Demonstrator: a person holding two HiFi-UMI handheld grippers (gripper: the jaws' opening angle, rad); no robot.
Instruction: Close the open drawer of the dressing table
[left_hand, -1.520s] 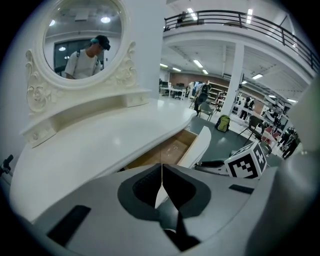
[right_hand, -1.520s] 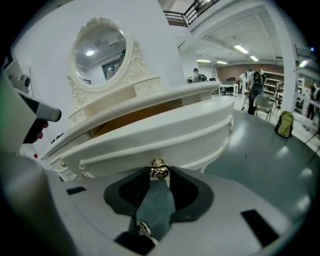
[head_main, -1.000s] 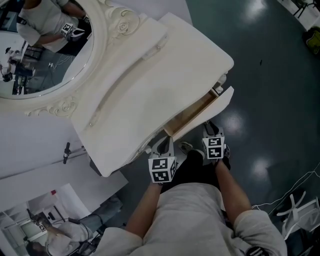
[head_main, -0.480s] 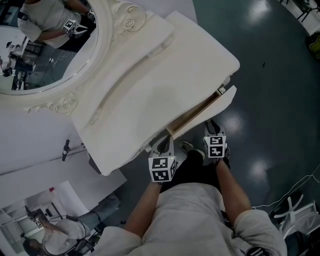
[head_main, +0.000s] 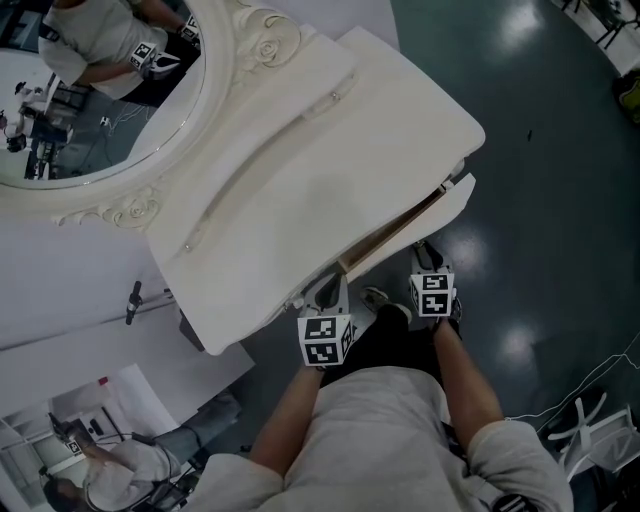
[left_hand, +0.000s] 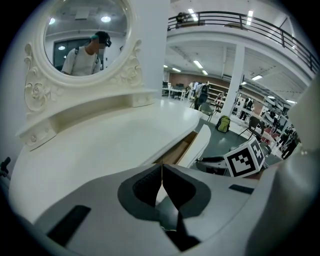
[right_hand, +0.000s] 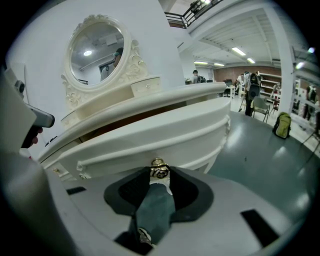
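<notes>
Grasping the small knob (right_hand: 158, 165) on the partly open drawer (right_hand: 150, 132), the right gripper (right_hand: 159, 174) sits at the table's (head_main: 330, 190) front edge. The left gripper (left_hand: 162, 175) is clenched and empty, near the drawer's left end.

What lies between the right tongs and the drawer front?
Only the brass knob, gripped between the tips of the right tongs and fixed on the drawer front; the right gripper view shows it.

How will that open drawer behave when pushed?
The drawer looks like rigid wood, so it probably slides in without flexing. The knob between the right gripper's jaws looks small and shiny, so may slip.
</notes>
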